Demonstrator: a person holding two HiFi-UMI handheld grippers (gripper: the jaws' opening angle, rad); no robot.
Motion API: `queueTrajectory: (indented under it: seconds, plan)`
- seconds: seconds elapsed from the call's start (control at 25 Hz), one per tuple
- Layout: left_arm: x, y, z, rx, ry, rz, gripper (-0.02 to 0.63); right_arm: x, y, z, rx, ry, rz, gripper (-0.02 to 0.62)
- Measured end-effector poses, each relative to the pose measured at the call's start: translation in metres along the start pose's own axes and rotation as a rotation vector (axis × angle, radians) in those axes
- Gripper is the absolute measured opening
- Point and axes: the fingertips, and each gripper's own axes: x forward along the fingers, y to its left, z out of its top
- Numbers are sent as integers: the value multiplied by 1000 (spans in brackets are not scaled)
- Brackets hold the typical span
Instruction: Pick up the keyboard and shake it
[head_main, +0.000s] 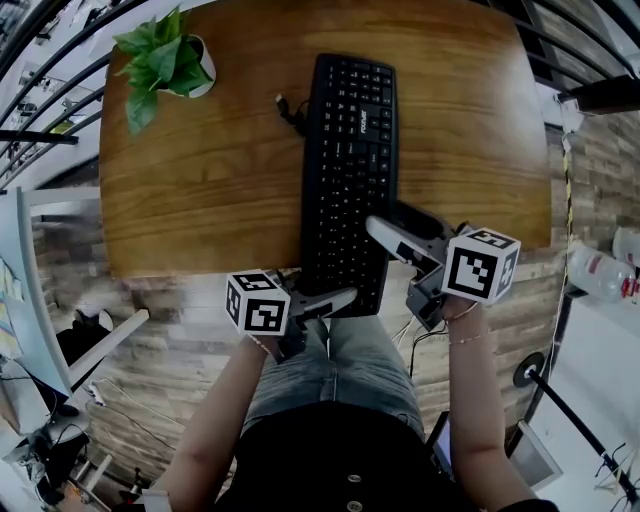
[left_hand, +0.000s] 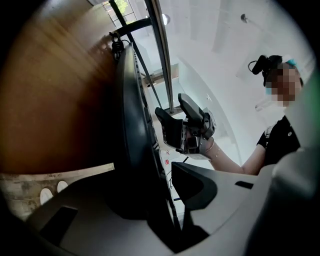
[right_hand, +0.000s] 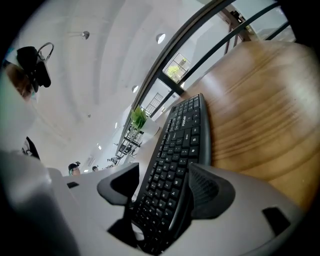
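Head view: the keyboard (head_main: 350, 150) runs lengthwise away from the person (head_main: 340, 440), near end overhanging the desk (head_main: 200, 190). Left claw (head_main: 338, 298) and right claw (head_main: 383, 230) clamp that partly hidden end

Brown wood-grain tabletop (head_main: 200, 180) w/ rounded corners; I see green leafy plant in white pot (head_main: 165, 60) at far-left corner. Grey-brown plank floor (head_main: 140, 385) below. Black metal railing bars (head_main: 35, 137) on left. White ceiling (right_hand: 100, 75), bright window (right_hand: 176, 70) beyond.
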Motion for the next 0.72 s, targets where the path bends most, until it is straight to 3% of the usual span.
queueTrajectory:
  seconds: [0.2, 0.48, 0.72]
  plan:
    - [3, 6, 0, -14, -37, -18, 138, -5, 3, -3, 21, -73, -7, 284]
    - [1, 7, 7, -75, -105, -54, 137, -6, 8, -12, 45, -98, -4, 284]
    - [-1, 11, 4, -76, -109, -36, 187, -7, 9, -17, 49, -98, 0, 284]
